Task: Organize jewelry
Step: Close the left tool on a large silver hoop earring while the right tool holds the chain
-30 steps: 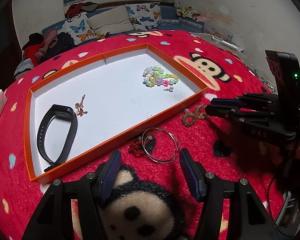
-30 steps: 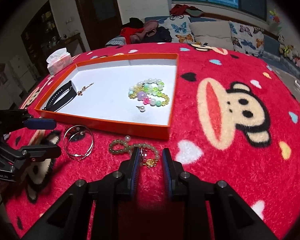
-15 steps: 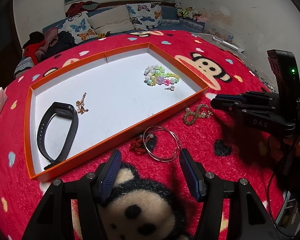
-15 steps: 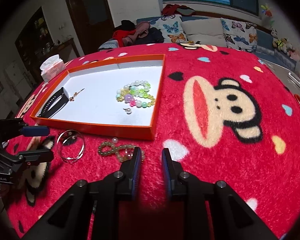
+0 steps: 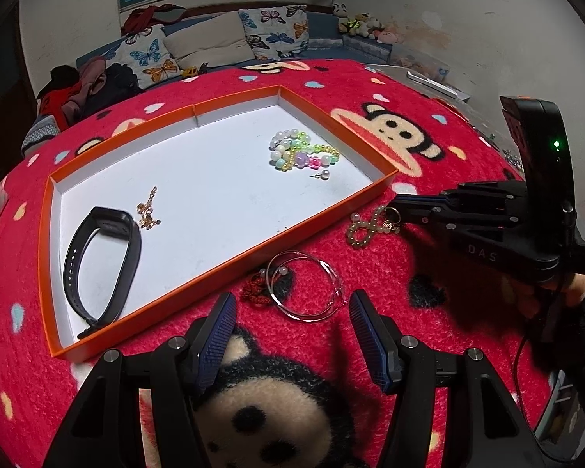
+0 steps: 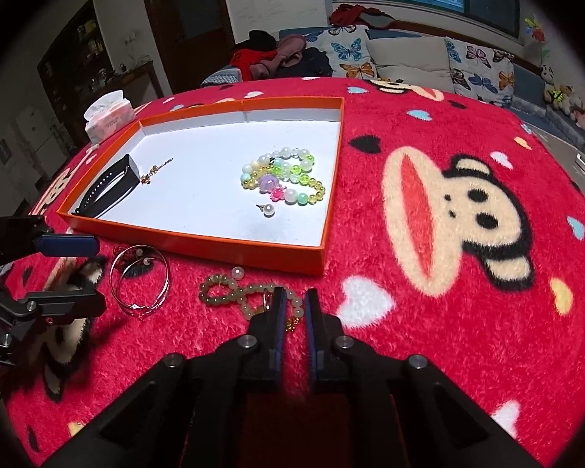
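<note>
A pale green bead bracelet (image 6: 230, 286) (image 5: 364, 226) with a gold charm lies on the red blanket just outside the orange tray (image 6: 230, 247) (image 5: 230, 269). My right gripper (image 6: 294, 306) (image 5: 394, 207) is down at its charm end. Its jaws are closing to a narrow slit, with the gold charm (image 6: 292, 321) pinched between them. My left gripper (image 5: 292, 335) (image 6: 97, 273) stands open just short of two silver bangles (image 5: 304, 290) (image 6: 140, 284) and holds nothing. Inside the tray lie a black wristband (image 5: 101, 265), a gold chain piece (image 5: 148, 214), coloured bead bracelets (image 5: 302, 154) and a pearl earring (image 6: 268, 210).
A red knotted cord (image 5: 255, 292) lies by the bangles against the tray's near wall. A tissue pack (image 6: 107, 117) stands beyond the tray's far left corner. A sofa with butterfly cushions (image 5: 199, 45) runs behind the blanket-covered table.
The right gripper's jaws have narrowed from a small gap to almost touching, and it has shifted slightly onto the bracelet's charm end. The left gripper has stayed put and open.
</note>
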`<state>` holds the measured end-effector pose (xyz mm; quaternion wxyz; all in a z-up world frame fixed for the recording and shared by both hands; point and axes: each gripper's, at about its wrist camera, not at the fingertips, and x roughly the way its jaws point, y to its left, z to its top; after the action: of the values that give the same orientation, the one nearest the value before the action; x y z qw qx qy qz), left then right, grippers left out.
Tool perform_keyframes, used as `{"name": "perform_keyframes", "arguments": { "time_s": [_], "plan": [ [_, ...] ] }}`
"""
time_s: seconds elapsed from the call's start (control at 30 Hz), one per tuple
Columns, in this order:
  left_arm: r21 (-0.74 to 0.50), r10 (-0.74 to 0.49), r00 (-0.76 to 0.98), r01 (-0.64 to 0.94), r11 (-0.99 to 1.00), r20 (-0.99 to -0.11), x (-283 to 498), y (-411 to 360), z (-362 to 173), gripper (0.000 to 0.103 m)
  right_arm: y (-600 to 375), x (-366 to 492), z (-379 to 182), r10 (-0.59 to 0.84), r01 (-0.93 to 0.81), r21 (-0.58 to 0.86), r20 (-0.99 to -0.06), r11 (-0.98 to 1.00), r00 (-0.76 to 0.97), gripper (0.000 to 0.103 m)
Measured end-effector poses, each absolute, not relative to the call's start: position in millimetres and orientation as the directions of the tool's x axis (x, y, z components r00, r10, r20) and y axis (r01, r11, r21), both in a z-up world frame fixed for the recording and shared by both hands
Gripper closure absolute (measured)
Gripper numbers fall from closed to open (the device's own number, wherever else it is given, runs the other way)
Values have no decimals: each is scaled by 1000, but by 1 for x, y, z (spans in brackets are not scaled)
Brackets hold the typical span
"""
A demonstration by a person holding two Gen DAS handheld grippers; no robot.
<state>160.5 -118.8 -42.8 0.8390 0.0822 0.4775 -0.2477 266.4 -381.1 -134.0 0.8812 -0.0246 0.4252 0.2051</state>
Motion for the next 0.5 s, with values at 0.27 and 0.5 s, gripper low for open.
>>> {"name": "perform_keyframes", "arguments": {
  "time_s": [0.27,0.5],
  "plan": [
    [-40,-327,434,551,834,-840,159,-135,-46,39,-389,257,-124,365,-384,153,-733,911,573,96],
    [21,-313,442,604,797,-841,164,-146,-52,39,-392,251,-115,380,-388,162,-709,907,594,96]
  ]
}}
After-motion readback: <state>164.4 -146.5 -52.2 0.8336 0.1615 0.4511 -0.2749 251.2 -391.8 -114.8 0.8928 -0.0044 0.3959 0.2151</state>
